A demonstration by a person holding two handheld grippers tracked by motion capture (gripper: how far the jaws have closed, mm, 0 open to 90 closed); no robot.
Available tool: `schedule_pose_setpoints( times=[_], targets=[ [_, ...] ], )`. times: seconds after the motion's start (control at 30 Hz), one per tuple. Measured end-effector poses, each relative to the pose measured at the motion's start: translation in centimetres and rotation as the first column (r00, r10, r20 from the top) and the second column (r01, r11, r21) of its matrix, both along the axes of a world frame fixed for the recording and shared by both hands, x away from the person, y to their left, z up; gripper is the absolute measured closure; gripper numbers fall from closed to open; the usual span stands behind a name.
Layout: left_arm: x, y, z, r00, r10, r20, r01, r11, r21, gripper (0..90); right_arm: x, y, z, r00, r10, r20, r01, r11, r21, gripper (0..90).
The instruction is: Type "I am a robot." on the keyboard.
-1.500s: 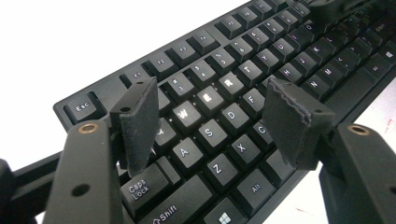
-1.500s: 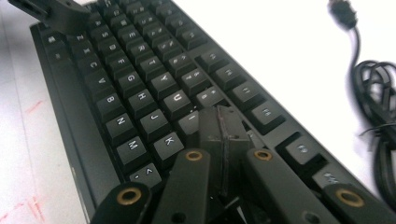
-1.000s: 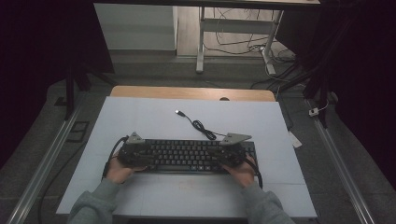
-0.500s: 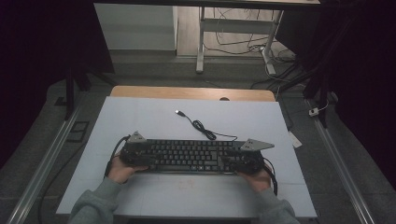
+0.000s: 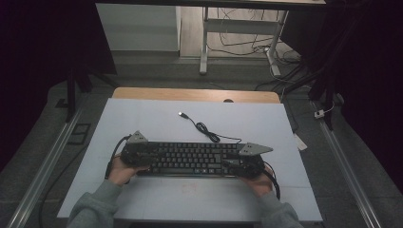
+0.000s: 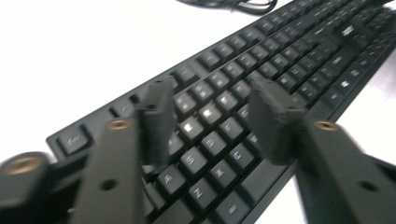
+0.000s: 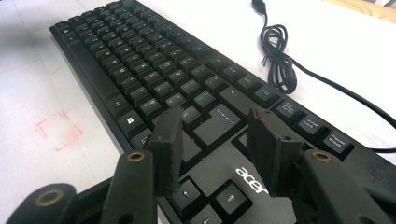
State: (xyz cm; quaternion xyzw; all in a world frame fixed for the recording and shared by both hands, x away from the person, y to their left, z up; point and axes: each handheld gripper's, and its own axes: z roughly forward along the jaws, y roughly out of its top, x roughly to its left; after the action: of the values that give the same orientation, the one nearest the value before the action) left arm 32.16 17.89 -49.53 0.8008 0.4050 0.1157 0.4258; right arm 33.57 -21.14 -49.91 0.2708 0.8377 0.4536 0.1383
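In the high view, a flat black plastic keyboard (image 5: 192,159) is lying lengthwise across the near half of the pale blue table top (image 5: 152,118), its thin black cable (image 5: 209,133) coiling away toward the far side and ending in a small plug. The left gripper (image 5: 142,154) is sitting over the keyboard's left end and the right gripper (image 5: 237,165) over its right end, each carried by a hand in a grey sleeve. In the left gripper view, the left gripper (image 6: 212,123) is hovering above the letter keys, its jaws having just been closing yet standing apart and clamping nothing. In the right gripper view, the right gripper (image 7: 215,140) is hanging over the arrow keys beside the white brand lettering, its jaws having just been opening, grasping nothing; a faint red square mark (image 7: 58,126) is showing on the table just beside the keyboard
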Motion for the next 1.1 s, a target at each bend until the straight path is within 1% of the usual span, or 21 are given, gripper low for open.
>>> schedule_pose_setpoints(
  times=[0.07, 0.1, 0.17, 0.2, 0.3, 0.37, 0.53, 0.57, 0.6, 0.67, 0.7, 0.83, 0.9, 1.03, 1.1],
  targets=[
    [0.1, -0.4, -0.1, 0.9993, -0.036, 0.001, 0.036, 0.9993, -0.005, 74.0, 0.1, 0.0, 0.0, 1.0000, -0.001, 0.003, 0.001, 1.000, -0.005, 55.5],
    [0.1, -0.6, -0.2, 0.9989, -0.046, -0.003, 0.046, 0.9989, -0.004, 79.8, 0.2, 0.1, -0.1, 1.0000, -0.003, 0.002, 0.003, 1.000, 0.002, 55.5],
    [0.1, -1.2, -0.4, 0.9972, -0.073, -0.015, 0.073, 0.9973, 0.004, 87.4, 0.3, 0.0, -0.1, 1.0000, -0.009, 0.000, 0.009, 1.000, -0.007, 55.4],
    [0.1, -1.4, -0.4, 0.9961, -0.086, -0.018, 0.086, 0.9962, 0.013, 88.6, 0.3, 0.0, -0.1, 0.9999, -0.011, 0.000, 0.011, 1.000, -0.009, 55.3],
    [0.0, -2.4, -0.7, 0.9940, -0.106, -0.028, 0.107, 0.9938, 0.029, 88.7, 0.4, 0.1, -0.2, 1.0000, -0.007, -0.001, 0.007, 1.000, -0.007, 55.2],
    [0.0, -3.1, -1.0, 0.9920, -0.120, -0.037, 0.122, 0.9914, 0.048, 88.7, 0.4, 0.2, -0.2, 1.0000, -0.006, 0.001, 0.006, 1.000, -0.009, 55.2],
    [0.1, -4.4, -1.5, 0.9896, -0.135, -0.049, 0.138, 0.9878, 0.071, 88.7, 0.4, 0.4, -0.3, 0.9999, 0.011, 0.002, -0.011, 1.000, -0.017, 55.0],
    [0.2, -4.7, -1.6, 0.9887, -0.141, -0.053, 0.144, 0.9863, 0.080, 88.7, 0.4, 0.4, -0.3, 0.9999, 0.011, 0.003, -0.011, 1.000, -0.012, 54.9],
    [0.2, -4.9, -1.6, 0.9888, -0.139, -0.054, 0.143, 0.9863, 0.081, 88.7, 0.3, 0.4, -0.3, 0.9999, 0.011, 0.004, -0.011, 1.000, -0.011, 54.9],
    [0.2, -5.2, -1.9, 0.9876, -0.145, -0.059, 0.151, 0.9840, 0.095, 88.7, 0.3, 0.3, -0.2, 1.0000, 0.006, 0.006, -0.005, 1.000, -0.023, 54.8],
    [0.2, -5.3, -2.0, 0.9874, -0.146, -0.061, 0.152, 0.9835, 0.099, 88.7, 0.3, 0.3, -0.2, 0.9999, 0.012, 0.003, -0.012, 1.000, -0.018, 54.8],
    [0.3, -5.4, -2.2, 0.9873, -0.145, -0.066, 0.151, 0.9820, 0.113, 88.7, 0.2, 0.2, -0.2, 1.0000, 0.006, 0.003, -0.006, 1.000, -0.023, 54.6],
    [0.3, -5.4, -2.2, 0.9868, -0.146, -0.070, 0.153, 0.9817, 0.113, 88.7, 0.2, 0.2, -0.3, 1.0000, 0.004, 0.003, -0.004, 1.000, -0.025, 54.6],
    [0.2, -5.7, -2.4, 0.9853, -0.153, -0.076, 0.162, 0.9778, 0.133, 88.7, 0.2, 0.2, -0.3, 1.0000, 0.007, 0.001, -0.007, 1.000, -0.026, 54.3],
    [0.2, -5.7, -2.5, 0.9851, -0.154, -0.077, 0.163, 0.9775, 0.134, 88.7, 0.2, 0.3, -0.3, 1.0000, 0.006, 0.003, -0.006, 1.000, -0.030, 54.2]
  ],
)
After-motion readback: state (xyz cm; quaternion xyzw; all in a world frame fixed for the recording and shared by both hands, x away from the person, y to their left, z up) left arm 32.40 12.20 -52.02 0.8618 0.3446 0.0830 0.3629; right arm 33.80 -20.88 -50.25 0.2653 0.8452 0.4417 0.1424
